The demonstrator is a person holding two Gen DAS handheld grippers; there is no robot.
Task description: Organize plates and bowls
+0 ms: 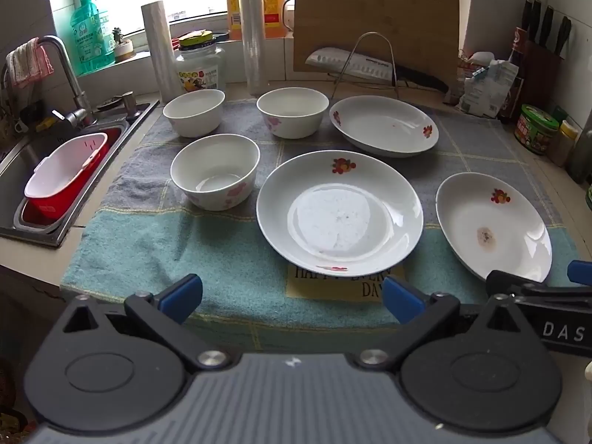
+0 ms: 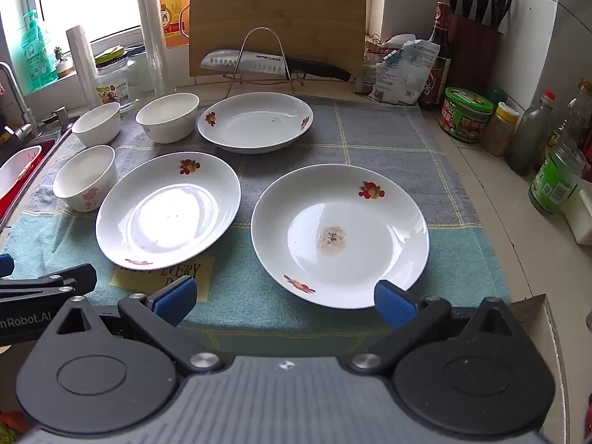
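A: Left wrist view first. What's the surface?

B: A grey and teal checked towel [image 1: 155,229] over a kitchen counter, with a sink [image 1: 22,170] at the left edge and a window along the top. Three bowls [image 1: 214,170] sit centre left; three plates [image 1: 340,211] run from centre to right.

A: Writing?

B: "DAS" on the right gripper [image 1: 555,296] at lower right. The left gripper [image 1: 292,296], bottom centre, has its jaws spread with nothing between them.

A: Right wrist view?

B: Same towel, with "EVERY" readable on its yellow patch [image 2: 166,277]. "SUPOR" marks the knife [image 2: 259,63] at the top, before a cutting board [image 2: 277,11]. The right gripper's jaws gape empty above the nearest plate's front rim; bare towel lies to the right.
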